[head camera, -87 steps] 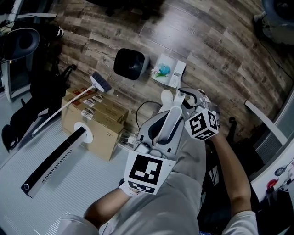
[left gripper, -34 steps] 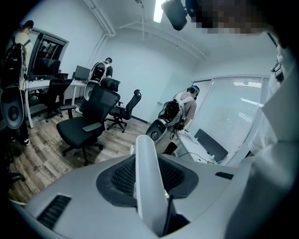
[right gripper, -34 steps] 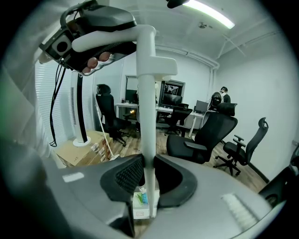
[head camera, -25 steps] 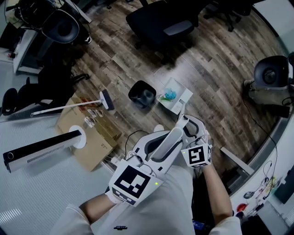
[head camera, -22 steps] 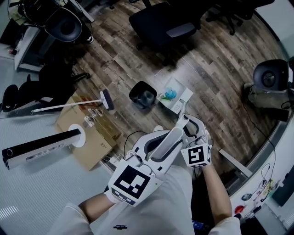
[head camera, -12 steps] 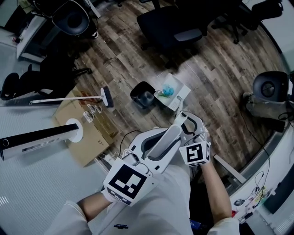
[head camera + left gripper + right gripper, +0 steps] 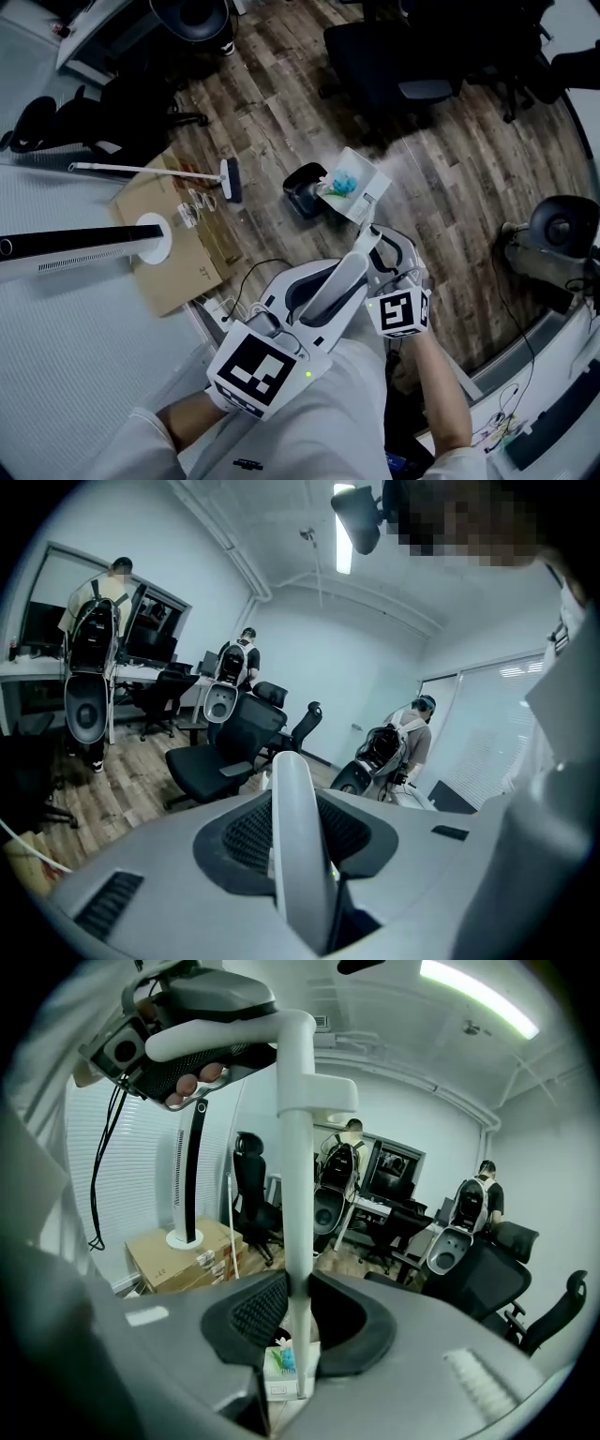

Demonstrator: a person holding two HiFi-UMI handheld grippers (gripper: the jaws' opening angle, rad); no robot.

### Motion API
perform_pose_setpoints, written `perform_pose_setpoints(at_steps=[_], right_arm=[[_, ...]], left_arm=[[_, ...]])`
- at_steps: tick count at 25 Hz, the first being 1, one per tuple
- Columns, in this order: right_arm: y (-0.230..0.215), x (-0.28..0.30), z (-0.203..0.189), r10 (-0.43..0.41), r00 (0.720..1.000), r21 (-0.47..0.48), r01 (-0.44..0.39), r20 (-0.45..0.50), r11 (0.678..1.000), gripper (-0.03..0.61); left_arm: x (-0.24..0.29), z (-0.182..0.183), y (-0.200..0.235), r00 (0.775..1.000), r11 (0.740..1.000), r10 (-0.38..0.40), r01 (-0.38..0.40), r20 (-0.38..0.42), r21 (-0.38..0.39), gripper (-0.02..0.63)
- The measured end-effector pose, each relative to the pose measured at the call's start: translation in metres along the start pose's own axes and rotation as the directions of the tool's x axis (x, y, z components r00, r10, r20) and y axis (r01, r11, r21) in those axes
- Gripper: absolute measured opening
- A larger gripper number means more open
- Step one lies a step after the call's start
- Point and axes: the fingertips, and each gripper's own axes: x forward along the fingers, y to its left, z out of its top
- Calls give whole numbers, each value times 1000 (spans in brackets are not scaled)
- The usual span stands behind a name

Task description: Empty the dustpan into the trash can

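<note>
My left gripper [image 7: 307, 298] and right gripper [image 7: 382, 262] each clamp the long white handle [image 7: 342, 279]; its dustpan [image 7: 361, 199] hangs beyond their tips, just beside the trash can [image 7: 302, 192] (litter [image 7: 341, 180] aboard); tilting early, I judge, would spill it onto the floor [image 7: 450, 187].

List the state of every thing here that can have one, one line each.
White long-handled dustpan: lifted, blue-green litter inside, not emptied.
Black open-topped trash can: upright on the wooden floor.
White-handled broom: lying flat, not held.
Left gripper: shut on the dustpan's handle.
Right gripper: shut on the dustpan's handle.
</note>
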Motion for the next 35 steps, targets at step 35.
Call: perform_pose_setpoints(at_steps=[35], right_arm=[[74, 109, 36, 304, 950, -247, -311, -70, 917, 86]], left_arm=[[-71, -25, 120, 949, 927, 253, -183, 188, -327, 121]])
